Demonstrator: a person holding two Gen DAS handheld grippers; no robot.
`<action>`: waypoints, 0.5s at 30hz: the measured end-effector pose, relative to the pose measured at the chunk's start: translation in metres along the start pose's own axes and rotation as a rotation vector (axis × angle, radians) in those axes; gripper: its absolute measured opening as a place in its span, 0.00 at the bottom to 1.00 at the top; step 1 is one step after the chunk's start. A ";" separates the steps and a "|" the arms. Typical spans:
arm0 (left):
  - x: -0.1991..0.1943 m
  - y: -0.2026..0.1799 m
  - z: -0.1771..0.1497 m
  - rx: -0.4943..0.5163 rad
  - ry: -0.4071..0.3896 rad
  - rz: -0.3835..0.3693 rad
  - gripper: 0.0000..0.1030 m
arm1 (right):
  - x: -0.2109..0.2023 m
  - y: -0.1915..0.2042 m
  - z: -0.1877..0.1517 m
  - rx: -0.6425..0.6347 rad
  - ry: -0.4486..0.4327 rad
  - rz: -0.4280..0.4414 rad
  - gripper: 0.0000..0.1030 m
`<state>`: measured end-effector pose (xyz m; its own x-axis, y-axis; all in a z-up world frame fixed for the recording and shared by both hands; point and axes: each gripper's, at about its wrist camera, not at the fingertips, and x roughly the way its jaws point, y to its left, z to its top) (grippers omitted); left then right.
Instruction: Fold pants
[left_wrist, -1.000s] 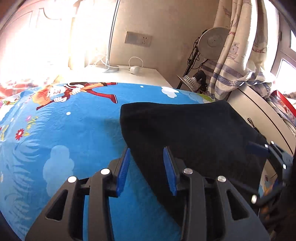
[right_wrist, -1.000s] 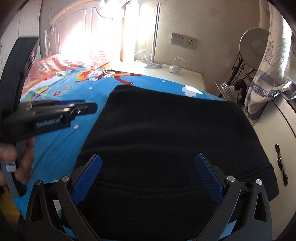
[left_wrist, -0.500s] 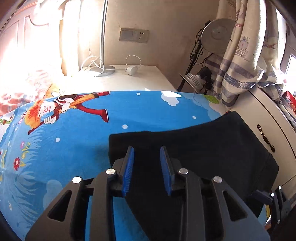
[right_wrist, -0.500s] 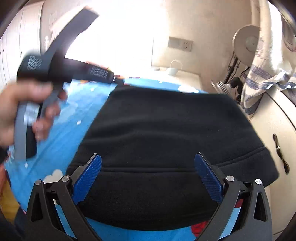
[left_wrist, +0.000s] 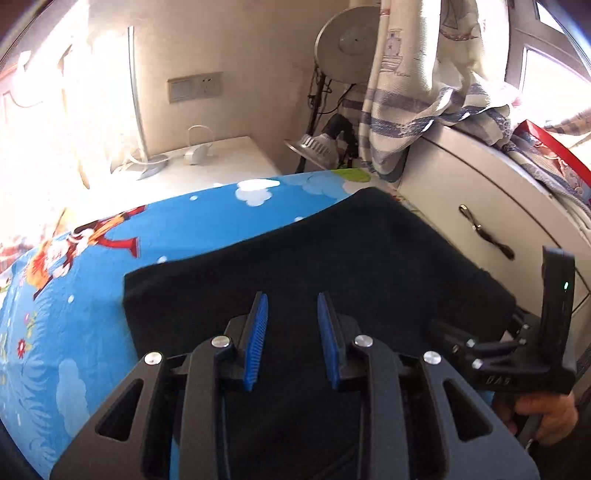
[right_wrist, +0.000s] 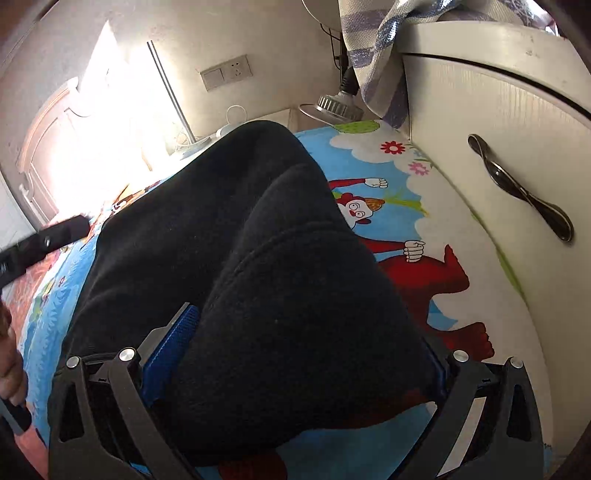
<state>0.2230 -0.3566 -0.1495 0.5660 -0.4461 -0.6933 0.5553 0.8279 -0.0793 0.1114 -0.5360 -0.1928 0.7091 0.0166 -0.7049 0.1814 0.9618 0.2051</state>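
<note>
Black folded pants (left_wrist: 332, 258) lie on a blue cartoon bedsheet (left_wrist: 92, 314). My left gripper (left_wrist: 291, 339) hovers over their near part. Its blue pads stand a little apart with nothing pinched between them. In the left wrist view my right gripper (left_wrist: 454, 339), held by a hand (left_wrist: 546, 417), is at the pants' right edge by the cabinet. In the right wrist view my right gripper (right_wrist: 306, 350) is rolled, with its jaws spread wide. The thick edge of the pants (right_wrist: 258, 258) bulges between them. One blue pad (right_wrist: 173, 332) shows, the other is hidden by fabric.
A white cabinet (left_wrist: 517, 206) with a dark handle (right_wrist: 517, 192) stands tight against the bed's right side. Striped cloth (left_wrist: 424, 92) hangs over it. A white nightstand (left_wrist: 221, 155) with a cable stands behind the bed, and a round lamp (left_wrist: 347, 48) stands in the corner.
My left gripper moved right from the pants' left edge to over their middle. My right gripper swung to the cabinet side and rolled, and the pants' edge now fills its jaws.
</note>
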 end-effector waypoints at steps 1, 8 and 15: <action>0.014 -0.008 0.018 0.007 0.017 -0.036 0.30 | -0.001 0.002 -0.002 -0.002 -0.005 -0.006 0.95; 0.137 -0.074 0.071 0.158 0.189 -0.039 0.20 | 0.000 -0.003 0.000 0.007 0.000 -0.004 0.95; 0.136 -0.075 0.066 0.168 0.176 -0.025 0.20 | 0.001 -0.005 -0.001 0.022 -0.005 0.022 0.95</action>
<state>0.2977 -0.5018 -0.1905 0.4436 -0.3874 -0.8082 0.6698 0.7424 0.0117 0.1104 -0.5410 -0.1947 0.7167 0.0360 -0.6964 0.1806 0.9550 0.2352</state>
